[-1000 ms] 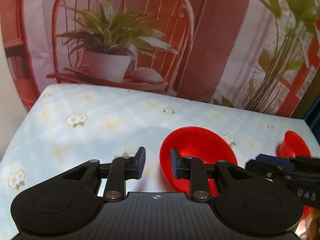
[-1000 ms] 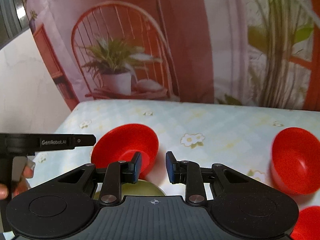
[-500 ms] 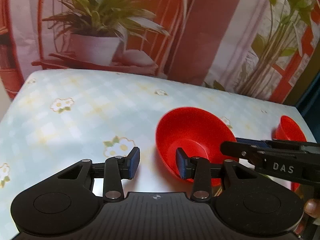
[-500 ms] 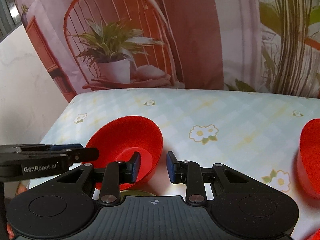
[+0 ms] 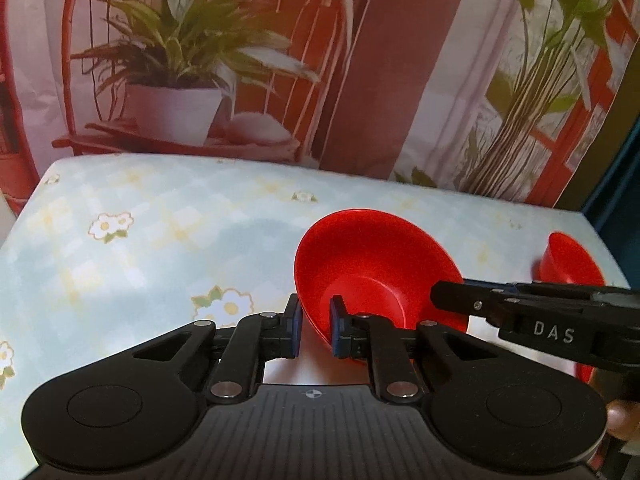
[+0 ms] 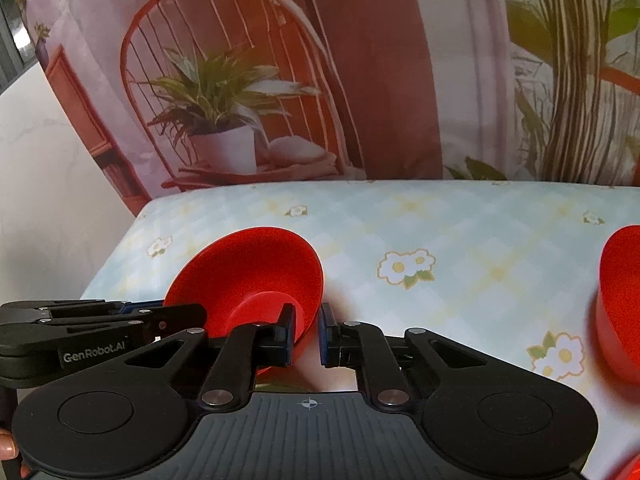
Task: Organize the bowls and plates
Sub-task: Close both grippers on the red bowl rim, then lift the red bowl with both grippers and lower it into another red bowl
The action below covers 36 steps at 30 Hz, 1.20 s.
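Observation:
A red bowl [image 5: 372, 268] is tilted up off the flowered table, held at two sides of its rim. My left gripper [image 5: 314, 330] is shut on its near-left rim. My right gripper [image 6: 306, 334] is shut on the opposite rim; from there I see the bowl's underside and foot [image 6: 256, 280]. The right gripper also shows from the side in the left wrist view [image 5: 532, 316], and the left gripper in the right wrist view [image 6: 100, 320].
A second red bowl [image 5: 568, 260] stands at the table's right edge; it also shows in the right wrist view [image 6: 620, 304]. The table [image 5: 160, 232] carries a pale blue flowered cloth. A printed backdrop hangs behind it.
Both grippers have closed onto the red bowl's rim from opposite sides, and the bowl now stands tilted up between them.

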Each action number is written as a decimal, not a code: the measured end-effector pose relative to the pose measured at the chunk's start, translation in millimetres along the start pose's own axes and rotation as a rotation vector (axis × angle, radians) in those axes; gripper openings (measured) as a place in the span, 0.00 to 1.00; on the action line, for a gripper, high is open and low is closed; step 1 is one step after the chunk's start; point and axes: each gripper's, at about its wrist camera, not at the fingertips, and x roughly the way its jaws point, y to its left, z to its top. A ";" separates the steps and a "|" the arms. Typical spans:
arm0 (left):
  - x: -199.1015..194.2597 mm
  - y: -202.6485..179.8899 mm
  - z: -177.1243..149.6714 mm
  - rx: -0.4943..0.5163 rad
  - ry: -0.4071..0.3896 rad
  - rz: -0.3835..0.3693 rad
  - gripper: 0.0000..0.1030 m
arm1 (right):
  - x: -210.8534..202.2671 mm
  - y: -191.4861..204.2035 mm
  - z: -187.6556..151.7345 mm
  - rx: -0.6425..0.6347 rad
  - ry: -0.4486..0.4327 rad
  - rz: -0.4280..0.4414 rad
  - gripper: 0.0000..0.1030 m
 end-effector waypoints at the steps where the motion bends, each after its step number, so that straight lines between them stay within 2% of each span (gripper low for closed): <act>1: -2.3 -1.3 1.6 0.002 -0.007 0.001 0.15 | -1.8 0.0 0.3 0.000 -0.007 0.002 0.11; 15: -39.8 -28.7 6.8 0.034 -0.043 -0.010 0.15 | -49.6 2.4 5.6 -0.004 -0.096 0.017 0.11; 36: -77.5 -107.9 -24.7 0.075 -0.037 -0.077 0.15 | -155.3 -35.8 -40.7 0.041 -0.213 -0.012 0.11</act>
